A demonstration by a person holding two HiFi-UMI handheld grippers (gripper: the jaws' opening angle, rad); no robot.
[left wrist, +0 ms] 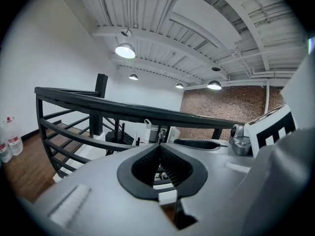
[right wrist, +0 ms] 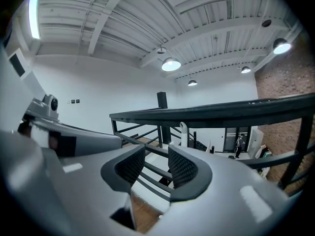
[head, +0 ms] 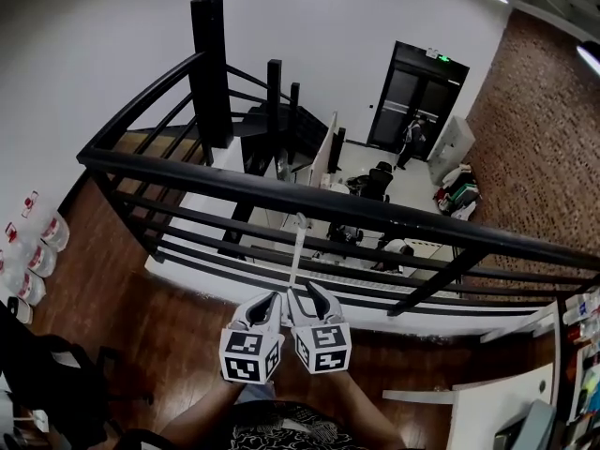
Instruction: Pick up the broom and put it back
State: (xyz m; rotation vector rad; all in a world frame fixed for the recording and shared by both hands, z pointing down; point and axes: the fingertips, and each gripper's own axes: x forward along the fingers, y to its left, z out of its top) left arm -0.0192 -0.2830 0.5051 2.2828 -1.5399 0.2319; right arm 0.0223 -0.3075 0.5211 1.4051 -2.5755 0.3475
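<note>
White broom handle (head: 297, 247) propped against the black railing (head: 281, 195), both my claws just short of it.

The handle leans upright on my side of the railing, its top about level with the top rail, and its head is hidden behind my claws. My right gripper (right wrist: 156, 150) is released, its pads standing apart with only the railing's bars showing between them. My left gripper (left wrist: 159, 145) is clenched tip to tip on nothing. I judge this to be the reach. To do it well I should line the right claw's gap up with the handle below the top rail, slide in until the stick sits deep between the pads, then close squarely. The left needs to open before it can steady the handle lower down, and the lift must clear the rails.
</note>
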